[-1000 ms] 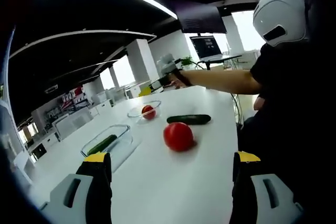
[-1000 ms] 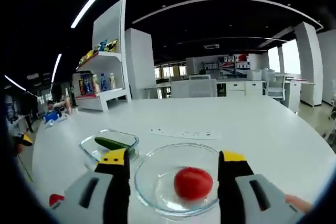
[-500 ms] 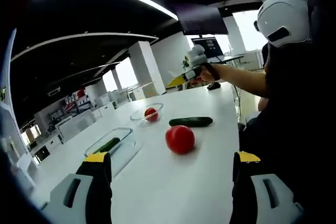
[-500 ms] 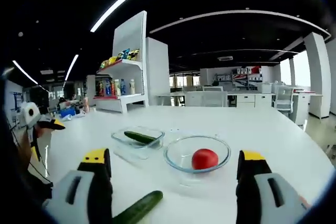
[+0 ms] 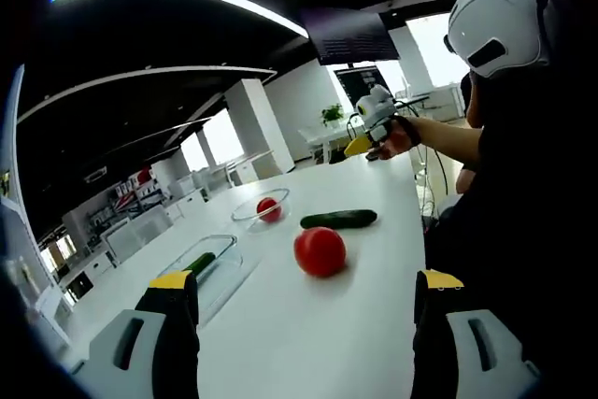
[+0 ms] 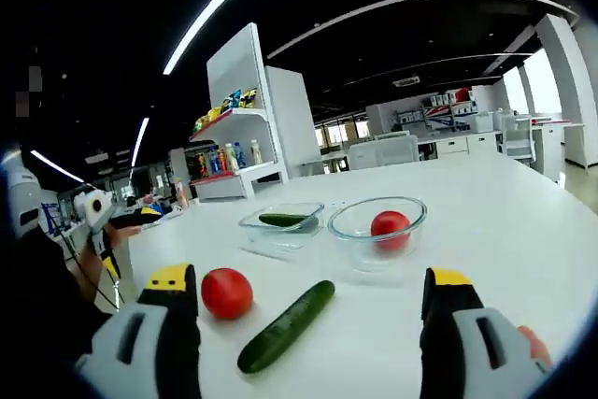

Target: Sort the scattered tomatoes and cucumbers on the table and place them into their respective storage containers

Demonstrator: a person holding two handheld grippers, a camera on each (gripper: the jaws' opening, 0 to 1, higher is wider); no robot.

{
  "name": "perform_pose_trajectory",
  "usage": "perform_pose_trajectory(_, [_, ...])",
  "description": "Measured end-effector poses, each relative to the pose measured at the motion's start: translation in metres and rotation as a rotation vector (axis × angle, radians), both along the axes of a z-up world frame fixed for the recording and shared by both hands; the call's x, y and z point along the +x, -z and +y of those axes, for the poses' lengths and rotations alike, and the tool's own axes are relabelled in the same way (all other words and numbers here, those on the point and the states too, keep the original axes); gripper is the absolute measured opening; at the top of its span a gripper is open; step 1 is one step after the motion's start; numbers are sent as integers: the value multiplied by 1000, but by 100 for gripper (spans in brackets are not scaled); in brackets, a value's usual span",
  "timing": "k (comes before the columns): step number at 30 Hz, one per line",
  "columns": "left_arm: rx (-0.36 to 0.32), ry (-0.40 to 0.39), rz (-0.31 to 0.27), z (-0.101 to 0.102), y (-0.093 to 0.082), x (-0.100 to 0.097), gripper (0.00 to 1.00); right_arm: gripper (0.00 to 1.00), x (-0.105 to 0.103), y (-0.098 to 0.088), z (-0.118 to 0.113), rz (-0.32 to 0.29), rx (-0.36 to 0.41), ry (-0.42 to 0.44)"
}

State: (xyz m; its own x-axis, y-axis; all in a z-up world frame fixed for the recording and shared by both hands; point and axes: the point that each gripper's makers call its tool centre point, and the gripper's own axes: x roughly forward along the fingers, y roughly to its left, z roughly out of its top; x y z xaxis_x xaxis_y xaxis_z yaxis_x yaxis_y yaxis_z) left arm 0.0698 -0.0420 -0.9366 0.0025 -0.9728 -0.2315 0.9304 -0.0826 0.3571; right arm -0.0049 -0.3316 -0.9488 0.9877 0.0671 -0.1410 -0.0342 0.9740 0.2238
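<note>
1. My left gripper (image 5: pixel 299 324) hangs over the white table (image 5: pixel 308 334), jaws spread, nothing between them. My right gripper (image 6: pixel 313 320) likewise: jaws wide, empty; in the left gripper view it sits raised at the table's far end (image 5: pixel 366 137).
2. Round glass bowl (image 6: pixel 378 227) holds one tomato (image 6: pixel 390 224). Rectangular glass container (image 6: pixel 280 226) beside it holds a cucumber (image 6: pixel 281 220).
3. Loose on the table: tomato (image 6: pixel 227 292) and cucumber (image 6: pixel 287 324), near each other.
4. Shelf items behind are too small to identify.
</note>
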Motion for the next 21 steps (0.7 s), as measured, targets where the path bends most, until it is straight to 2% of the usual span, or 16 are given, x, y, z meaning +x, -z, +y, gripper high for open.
perform_pose_trajectory(1, [-4, -1, -3, 0, -1, 0, 95, 97, 0, 3, 3, 10, 29, -16])
perform_pose_trajectory(4, [-3, 6, 0, -1, -2, -2, 95, 97, 2, 4, 5, 11, 39, -27])
perform_pose_trajectory(8, [-6, -10, 0, 0, -3, 3, 95, 97, 5, -8, 11, -18, 4, -32])
perform_pose_trajectory(10, [1, -25, -20, 1, -2, 5, 95, 97, 6, -15, 19, -36, -3, -54])
perform_pose_trajectory(13, [12, -35, -37, 3, 0, 7, 95, 97, 4, -18, 28, -24, -70, -93])
perform_pose_trajectory(15, [6, -38, -30, 4, -1, 8, 95, 97, 4, -11, 24, 17, -165, -63])
perform_pose_trajectory(17, [-3, -39, -20, 4, -2, 8, 95, 97, 5, -4, 20, 53, -222, -40])
perform_pose_trajectory(19, [7, -44, -23, 4, -1, 9, 95, 97, 4, -1, 25, 66, -232, -53])
perform_pose_trajectory(21, [27, -55, -51, 5, 3, 11, 95, 97, 3, -2, 28, 65, -238, -66])
